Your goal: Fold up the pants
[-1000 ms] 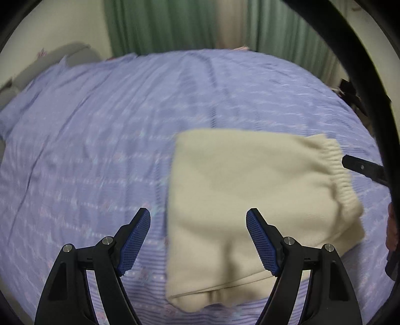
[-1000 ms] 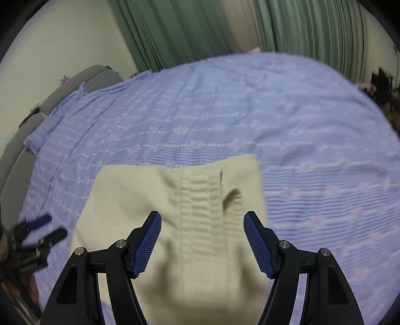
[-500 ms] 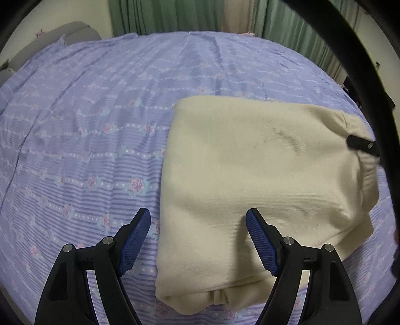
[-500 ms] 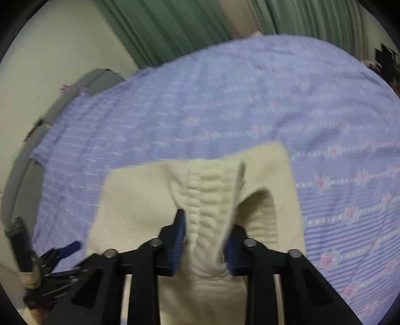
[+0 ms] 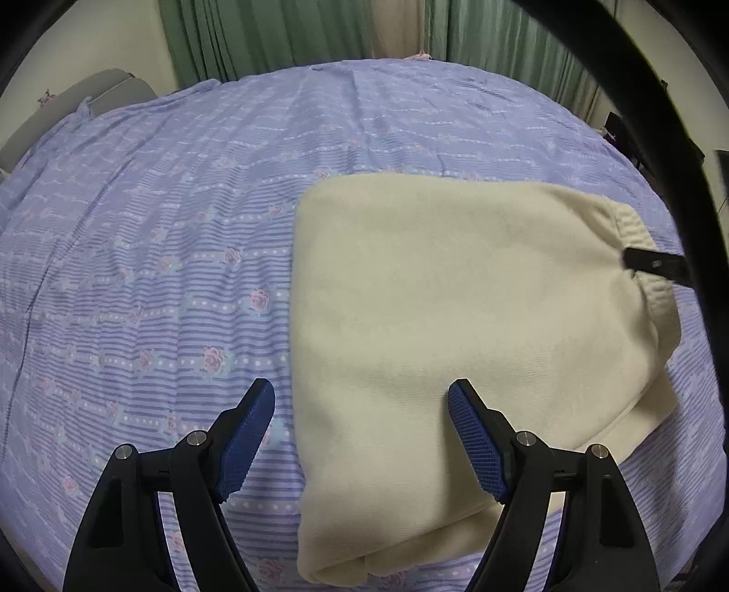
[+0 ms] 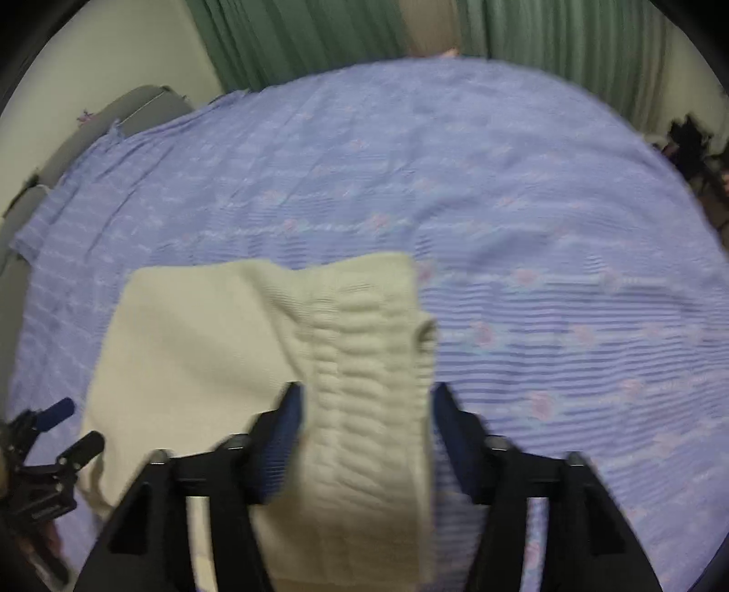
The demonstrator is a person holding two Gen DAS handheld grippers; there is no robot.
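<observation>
Cream folded pants [image 5: 455,296] lie on the bed, and their ribbed elastic waistband [image 6: 364,355] is at the right end. My left gripper [image 5: 361,396] is open just above the pants' near left edge, one pad over the sheet and the other over the cloth. My right gripper [image 6: 367,400] straddles the waistband. Its jaws are opening, with the waistband between them and the pads off the cloth. In the left wrist view one right gripper finger [image 5: 651,264] shows at the waistband. The left gripper [image 6: 50,432] shows at the far left of the right wrist view.
A lilac striped sheet with rose print [image 5: 159,227] covers the whole bed. Green curtains [image 5: 273,36] hang behind it. A grey padded headboard [image 5: 91,91] is at the far left, and dark clutter [image 6: 692,136] sits past the bed's right edge.
Half a second ago the right gripper was shut on the waistband, lifting it; now its jaws stand apart and the waistband lies lower. The left gripper has sunk closer to the pants.
</observation>
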